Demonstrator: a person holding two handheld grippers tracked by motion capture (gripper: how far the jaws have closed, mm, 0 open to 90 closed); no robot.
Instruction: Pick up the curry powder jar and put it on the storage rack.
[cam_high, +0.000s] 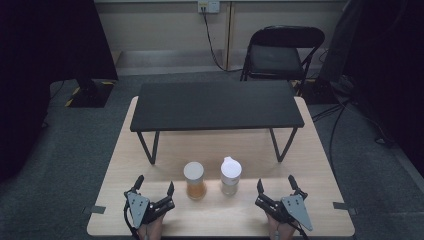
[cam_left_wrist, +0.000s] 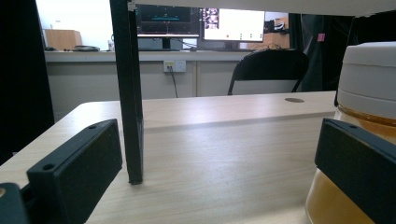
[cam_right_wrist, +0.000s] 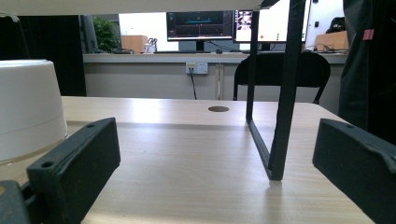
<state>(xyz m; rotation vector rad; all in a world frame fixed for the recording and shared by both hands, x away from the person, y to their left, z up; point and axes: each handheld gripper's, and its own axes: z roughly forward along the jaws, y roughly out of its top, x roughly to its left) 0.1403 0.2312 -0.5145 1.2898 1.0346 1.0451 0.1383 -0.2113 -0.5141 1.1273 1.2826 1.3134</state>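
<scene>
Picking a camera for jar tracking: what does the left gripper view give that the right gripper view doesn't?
Left gripper view: the amber-filled jar with its white lid, close behind the gripper's right jaw. Right gripper view: the white-capped container at far left, and a plant beyond the counter. Both: the wooden table, a black riser leg, the folding chair, monitors, open empty jaws.

The left tool (cam_high: 156, 187) and the right tool (cam_high: 275, 185) rest low at the near edge of the worktop (cam_high: 215, 150), well apart, each held from below by a hand, jaws spread wide and holding nothing.
</scene>
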